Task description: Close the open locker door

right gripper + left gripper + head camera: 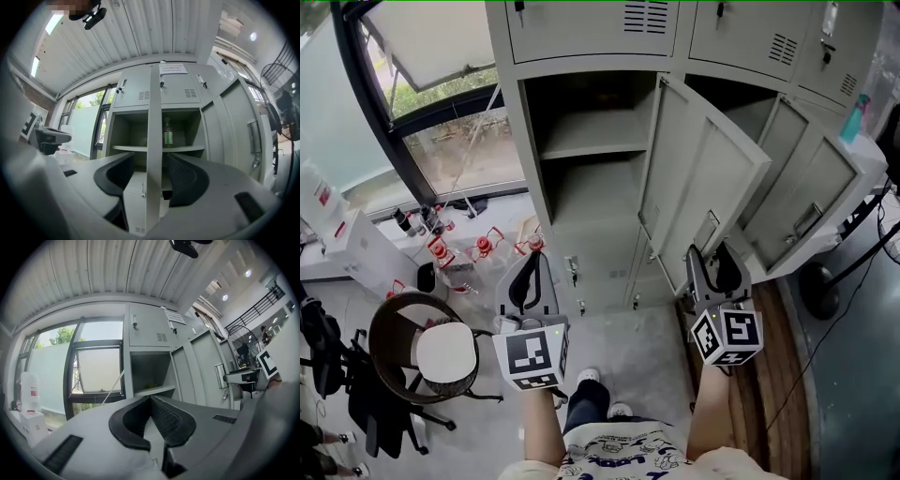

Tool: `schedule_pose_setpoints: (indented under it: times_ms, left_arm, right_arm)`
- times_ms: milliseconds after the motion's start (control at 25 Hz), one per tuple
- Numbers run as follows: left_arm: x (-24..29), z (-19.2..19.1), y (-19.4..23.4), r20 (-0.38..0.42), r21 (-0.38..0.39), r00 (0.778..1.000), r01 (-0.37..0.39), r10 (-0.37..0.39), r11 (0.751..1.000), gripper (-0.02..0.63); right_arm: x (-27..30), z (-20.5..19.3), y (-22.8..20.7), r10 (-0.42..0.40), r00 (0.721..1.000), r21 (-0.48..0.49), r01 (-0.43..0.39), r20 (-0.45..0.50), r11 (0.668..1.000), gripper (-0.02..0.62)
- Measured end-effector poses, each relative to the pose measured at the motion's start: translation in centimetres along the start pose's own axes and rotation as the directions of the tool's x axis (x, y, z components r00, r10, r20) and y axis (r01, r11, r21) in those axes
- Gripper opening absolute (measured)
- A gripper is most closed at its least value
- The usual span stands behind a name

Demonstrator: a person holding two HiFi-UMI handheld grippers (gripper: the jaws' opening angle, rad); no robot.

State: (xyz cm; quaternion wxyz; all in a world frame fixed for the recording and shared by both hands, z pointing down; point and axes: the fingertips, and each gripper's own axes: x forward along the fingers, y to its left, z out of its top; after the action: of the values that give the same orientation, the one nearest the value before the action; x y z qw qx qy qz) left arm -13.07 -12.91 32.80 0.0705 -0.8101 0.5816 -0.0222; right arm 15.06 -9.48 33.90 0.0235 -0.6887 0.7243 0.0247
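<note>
Between the fingers of the right gripper (151, 157): free edge of the open locker door (153, 117), seen end-on and upright. Pads (186, 180) spread wide, a narrow gap on either side, neither pressing on the metal. In the head view, same right gripper (710, 264) level at the lower part of that open locker door (703, 178), which stands swung out from the grey locker bank (581, 37).

Beyond the right fingers: open compartment with a shelf (140, 148), a green-labelled bottle (168, 132) standing on it just right of the door edge. To the right of the fingers: second open door (239, 126), swung out wider, well apart from them.

Left gripper (151, 399): fingertips brought together, nothing between them. In the head view, left gripper (528, 258) held level, apart from the locker front. Ahead of the left fingers: empty-looking upper compartment and its shelf (154, 390). To their left: tilt-open window (98, 371) and a white canister (29, 392).

Below and behind the fingers, head view: marker cubes (532, 354), the person's shoes (589, 377), a round chair (422, 356) to the left of the left gripper. Right of the right fingers, on a top surface: teal bottle (855, 117).
</note>
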Motion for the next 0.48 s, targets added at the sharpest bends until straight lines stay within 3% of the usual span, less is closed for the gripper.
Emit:
schedule_pose_setpoints:
  times_ms: [120,480]
  left_arm:
    - [1.0,-0.4,0.0,-0.002,-0.012,1.000,0.012,-0.012,1.000,0.003]
    - [3.2,-1.1,-1.0,-0.006,-0.035,0.998,0.059,-0.060,0.998,0.003]
  right_arm:
    - [0.3,-0.2,-0.3,-0.016,1.000,0.005,0.016,-0.001,1.000,0.133]
    - [0.7,-0.5,0.0,-0.008,1.000,-0.005,0.008,-0.006,1.000,0.098]
